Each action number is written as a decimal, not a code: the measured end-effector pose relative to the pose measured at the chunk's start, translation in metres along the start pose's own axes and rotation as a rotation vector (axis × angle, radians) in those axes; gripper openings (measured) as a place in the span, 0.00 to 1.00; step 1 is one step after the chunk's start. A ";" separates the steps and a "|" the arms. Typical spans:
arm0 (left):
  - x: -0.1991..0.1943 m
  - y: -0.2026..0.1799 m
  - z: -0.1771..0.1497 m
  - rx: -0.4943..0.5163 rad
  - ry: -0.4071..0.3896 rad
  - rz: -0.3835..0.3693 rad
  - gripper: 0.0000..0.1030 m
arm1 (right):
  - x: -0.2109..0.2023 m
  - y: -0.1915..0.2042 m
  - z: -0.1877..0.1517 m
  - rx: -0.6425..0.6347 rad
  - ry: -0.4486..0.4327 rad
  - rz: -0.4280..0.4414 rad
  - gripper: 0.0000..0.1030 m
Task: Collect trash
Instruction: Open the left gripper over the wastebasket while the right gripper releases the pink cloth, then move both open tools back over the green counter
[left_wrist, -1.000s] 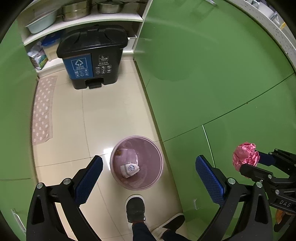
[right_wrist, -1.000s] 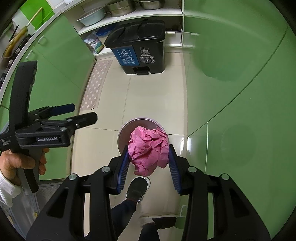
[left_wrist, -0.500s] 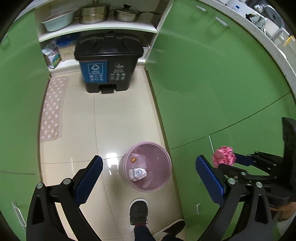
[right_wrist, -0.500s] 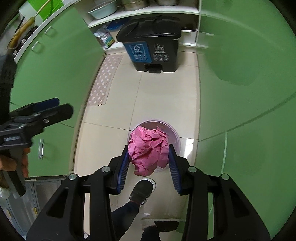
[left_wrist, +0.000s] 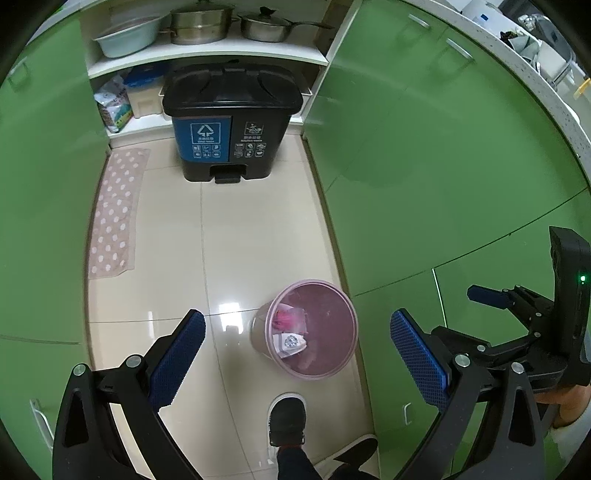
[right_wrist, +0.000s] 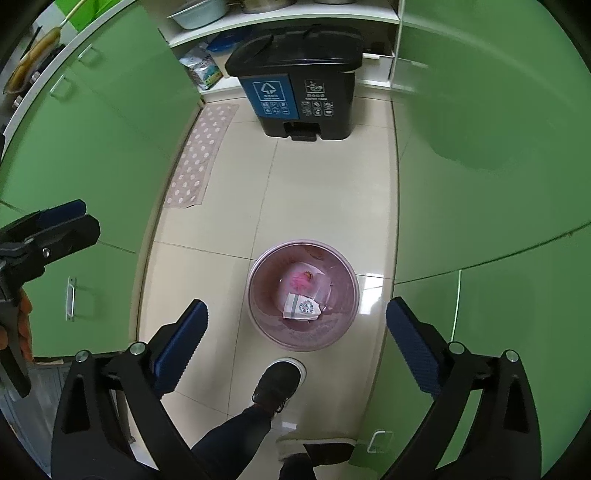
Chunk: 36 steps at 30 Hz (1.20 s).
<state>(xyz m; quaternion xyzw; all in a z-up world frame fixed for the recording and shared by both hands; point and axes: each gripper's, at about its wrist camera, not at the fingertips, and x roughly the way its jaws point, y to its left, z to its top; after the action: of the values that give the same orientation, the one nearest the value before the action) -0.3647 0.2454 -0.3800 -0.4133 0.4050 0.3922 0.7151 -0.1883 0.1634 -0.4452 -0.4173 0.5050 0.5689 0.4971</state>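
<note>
A pink plastic waste bin (right_wrist: 251, 291) stands on the tiled floor, straight below my right gripper (right_wrist: 295, 310). Its jaws are opening wide and nothing is between them. A crumpled pink paper ball (right_wrist: 301, 282) lies inside the bin beside a white printed wrapper (right_wrist: 303, 308). My left gripper (left_wrist: 297, 321) is open and empty, above and to the left of the same bin (left_wrist: 349, 343), where the pink ball (left_wrist: 282, 317) and wrapper (left_wrist: 291, 341) also show. The right gripper's blue fingers (left_wrist: 484, 297) show at the right edge of the left wrist view.
A black two-compartment pedal bin (right_wrist: 299, 74) stands at the far end of the floor under shelves with pots (left_wrist: 201, 26). A pink dotted mat (right_wrist: 203, 151) lies along the left cabinets. Green cabinet doors (right_wrist: 480, 184) line both sides. A person's dark shoe (right_wrist: 277, 384) is just before the pink bin.
The pink paper ball has left the right gripper's pads and now lies in the pink bin. The right jaws have spread wide apart. The left gripper stays open.
</note>
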 end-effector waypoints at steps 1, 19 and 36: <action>0.000 -0.003 0.001 0.007 0.001 0.000 0.94 | -0.002 -0.001 0.000 0.005 -0.001 -0.002 0.93; -0.119 -0.068 0.018 0.108 -0.036 -0.040 0.94 | -0.177 0.004 -0.008 0.060 -0.128 -0.003 0.93; -0.263 -0.239 0.046 0.420 -0.182 -0.207 0.94 | -0.422 -0.069 -0.096 0.290 -0.430 -0.155 0.97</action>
<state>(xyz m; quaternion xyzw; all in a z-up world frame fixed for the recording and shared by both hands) -0.2343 0.1442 -0.0616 -0.2580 0.3671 0.2596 0.8551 -0.0568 0.0072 -0.0575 -0.2489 0.4305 0.5264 0.6897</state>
